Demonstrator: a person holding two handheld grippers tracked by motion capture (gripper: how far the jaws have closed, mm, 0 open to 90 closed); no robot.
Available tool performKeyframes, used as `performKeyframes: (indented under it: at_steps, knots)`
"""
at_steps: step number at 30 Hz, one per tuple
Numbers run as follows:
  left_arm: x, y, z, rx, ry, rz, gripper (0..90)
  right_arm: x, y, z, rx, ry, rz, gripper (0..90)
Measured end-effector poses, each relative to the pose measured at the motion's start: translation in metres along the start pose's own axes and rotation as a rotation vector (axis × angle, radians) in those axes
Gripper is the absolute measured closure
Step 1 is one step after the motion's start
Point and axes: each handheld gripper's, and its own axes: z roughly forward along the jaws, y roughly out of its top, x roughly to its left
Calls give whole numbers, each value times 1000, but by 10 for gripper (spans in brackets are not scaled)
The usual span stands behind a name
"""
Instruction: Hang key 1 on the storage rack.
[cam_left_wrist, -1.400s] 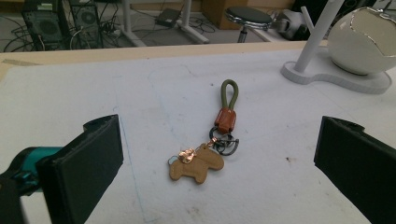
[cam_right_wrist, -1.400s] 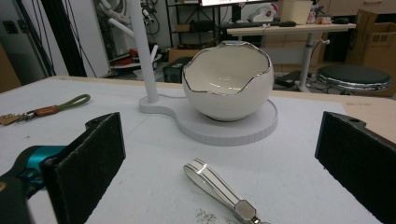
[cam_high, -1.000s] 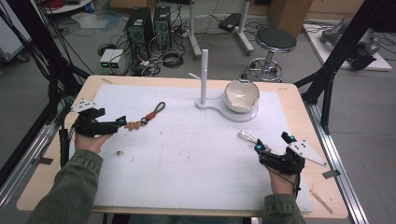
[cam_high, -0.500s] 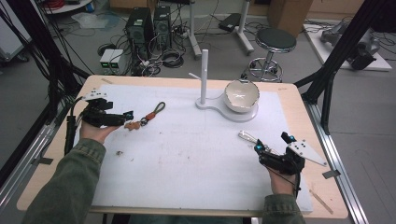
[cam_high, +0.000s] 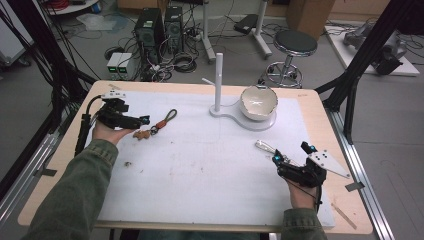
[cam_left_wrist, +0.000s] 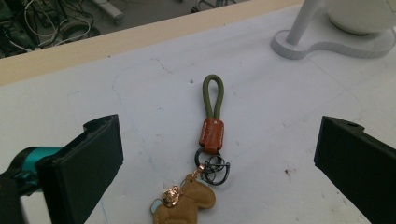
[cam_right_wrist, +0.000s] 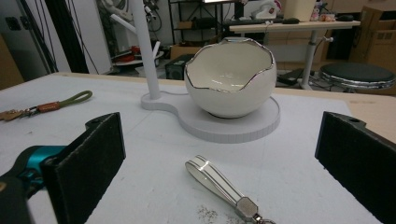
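White table (cam_high: 200, 170): left claw (cam_high: 144, 120) gapes over a keychain (cam_left_wrist: 205, 163); right claw (cam_high: 290, 152) gapes by a strap (cam_right_wrist: 219, 186).

Keychain (cam_left_wrist: 201, 173) lying on the table (cam_high: 200, 165) toward its left, left gripper (cam_high: 141, 120) sitting just left of it, stand (cam_high: 240, 112) sitting at the far middle, bowl (cam_high: 258, 102) resting on it, strap (cam_right_wrist: 219, 185) lying before the stand, right gripper (cam_high: 290, 155) sitting just before the strap.
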Motion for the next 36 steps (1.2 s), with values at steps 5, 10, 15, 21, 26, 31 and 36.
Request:
performKeyframes:
  at_steps: [5,10,15,21,26,31,36]
  knots:
    - [-1,6,12,37,-6,23,17,-1,0,0,-1,1,0,5]
    - [-2,9,23,60,-19,41,17,-1,0,-1,-1,-1,-3,5]
    - [-1,10,33,78,-35,47,17,-1,-1,0,1,3,-1,5]
    - [1,15,43,96,-39,54,17,-1,-1,0,2,6,2,5]
    - [2,12,52,115,-42,56,17,-2,-1,-1,2,5,-1,5]
    - [1,6,63,149,-39,75,17,-2,-1,-1,0,5,-3,4]
    - [-3,1,74,177,-68,91,17,-2,-1,-1,3,1,-4,5]
